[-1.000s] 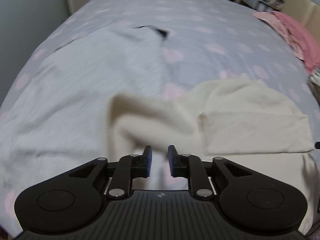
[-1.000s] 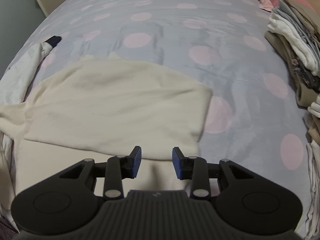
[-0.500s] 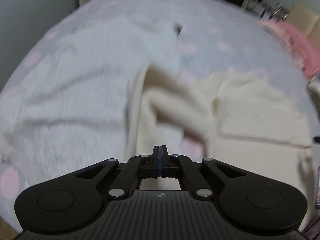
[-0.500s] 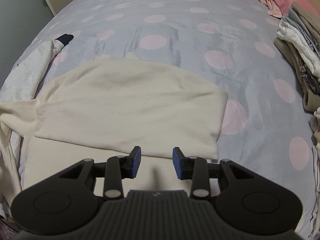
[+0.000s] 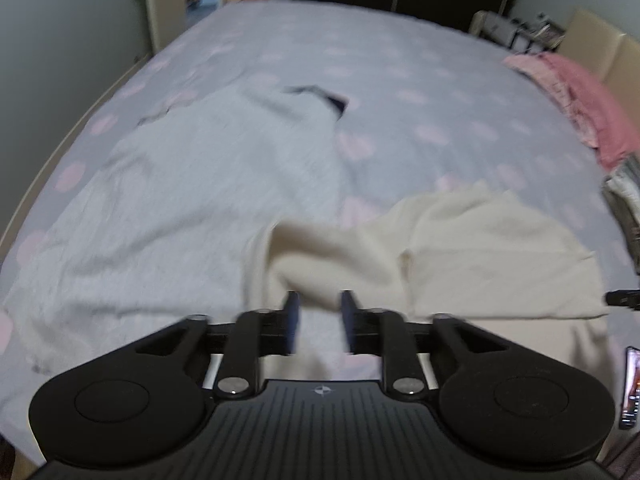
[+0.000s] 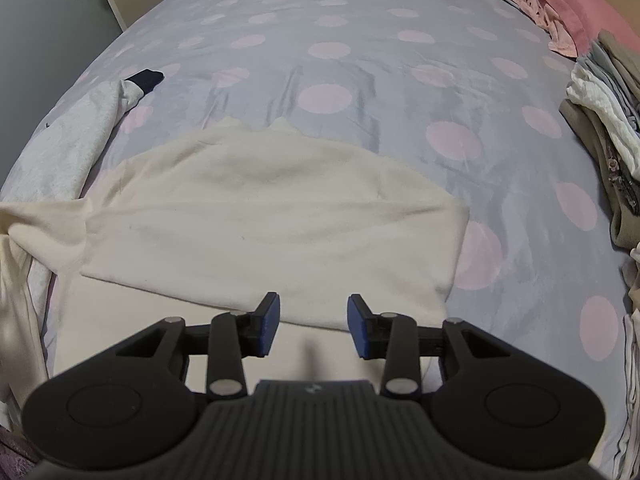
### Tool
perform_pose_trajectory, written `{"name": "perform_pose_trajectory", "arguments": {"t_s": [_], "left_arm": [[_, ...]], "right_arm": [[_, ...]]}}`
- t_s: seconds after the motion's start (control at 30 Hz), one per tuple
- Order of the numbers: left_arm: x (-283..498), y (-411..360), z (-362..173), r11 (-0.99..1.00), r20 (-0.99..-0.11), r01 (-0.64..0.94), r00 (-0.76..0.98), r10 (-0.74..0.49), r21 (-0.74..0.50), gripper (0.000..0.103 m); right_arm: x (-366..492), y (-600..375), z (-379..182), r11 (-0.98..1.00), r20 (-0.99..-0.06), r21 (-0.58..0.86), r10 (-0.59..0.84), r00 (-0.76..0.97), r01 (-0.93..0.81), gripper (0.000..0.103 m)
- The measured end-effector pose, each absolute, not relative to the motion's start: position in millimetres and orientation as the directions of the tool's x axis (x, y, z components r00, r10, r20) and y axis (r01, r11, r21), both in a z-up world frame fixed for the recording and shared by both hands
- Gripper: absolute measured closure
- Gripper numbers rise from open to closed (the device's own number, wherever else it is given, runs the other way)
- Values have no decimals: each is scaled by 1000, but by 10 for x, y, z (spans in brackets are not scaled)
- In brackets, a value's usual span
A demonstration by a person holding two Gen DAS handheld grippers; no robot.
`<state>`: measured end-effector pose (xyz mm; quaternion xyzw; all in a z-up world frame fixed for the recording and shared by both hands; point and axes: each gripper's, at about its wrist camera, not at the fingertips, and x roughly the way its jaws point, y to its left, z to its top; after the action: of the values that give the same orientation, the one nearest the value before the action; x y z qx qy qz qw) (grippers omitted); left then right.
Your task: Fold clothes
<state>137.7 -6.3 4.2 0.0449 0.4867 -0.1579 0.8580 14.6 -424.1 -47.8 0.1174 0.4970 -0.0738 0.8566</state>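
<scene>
— Right wrist view first: what carries everything?
— A bed (image 6: 360, 60) under a lilac cover with pink dots; its far end and right edge run out of frame.
— Biggest thing on it?
— The cream garment (image 6: 260, 216), lying near the bed's near edge, its upper part folded over the lower. Its left sleeve trails off the picture's left side, so the end is cut off.
— And the grey one?
— The grey sweatshirt (image 5: 180, 208) spreads toward the bed's left edge, blurred in the left wrist view; only a dark cuff is sharp.
— The right edge?
— A stack of folded clothes (image 6: 600, 120), partly cropped, and pink fabric (image 6: 552, 4) at the far right corner.
— The tongs?
— The right gripper (image 6: 313, 326) hovers over the cream cloth, jaws opening, nothing between them. The left gripper (image 5: 319, 322) is opening too, pads apart; the cream sleeve sits just beyond its tips, and blur hides whether cloth touches them.
</scene>
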Motion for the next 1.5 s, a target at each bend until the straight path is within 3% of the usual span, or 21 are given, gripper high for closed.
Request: {"name": "perform_pose_trajectory", "arguments": {"t_s": [0.2,0.23,0.27,0.3,0.57,0.8,0.93,1.33,1.4,1.5], "left_arm": [[1372,203,-465,970,-928,243,356,-110,-21,73],[1363,221,-527,970,-934,243,343,-104,-19,81],[1350,226,-560,966,-936,256,333,-117,-29,98],[1328,223,-539,962,-932,271,337,-136,-42,102],[1044,-66,193,859,-813,475,416,-408,-189,102],[981,-828,671,708,-729,662,355,-586,-246,102],[1054,-1346,642,641,-740,722,276,-613,-261,102],[1348,-2599,-125,551,-792,775,110,-600,-309,102],[1393,-2676,-221,560,-797,763,100,-596,-324,99],[1441,-2655,-236,559,-787,753,91,-610,-346,85]], "right_arm": [[133,-4305,-536,960,-876,130,-6,482,248,59],[131,-4319,-544,959,-877,132,-5,480,252,59],[130,-4326,-549,957,-878,135,-4,478,256,59],[128,-4334,-552,956,-878,138,-3,478,258,59],[134,-4340,-558,955,-879,138,-5,477,264,59],[159,-4358,-544,954,-879,149,6,476,262,59],[148,-4353,-536,958,-878,151,17,478,244,58],[242,-4432,-602,957,-884,162,32,465,242,58],[264,-4419,-613,958,-883,168,40,468,234,58],[299,-4364,-614,960,-876,180,58,478,213,58]]}}
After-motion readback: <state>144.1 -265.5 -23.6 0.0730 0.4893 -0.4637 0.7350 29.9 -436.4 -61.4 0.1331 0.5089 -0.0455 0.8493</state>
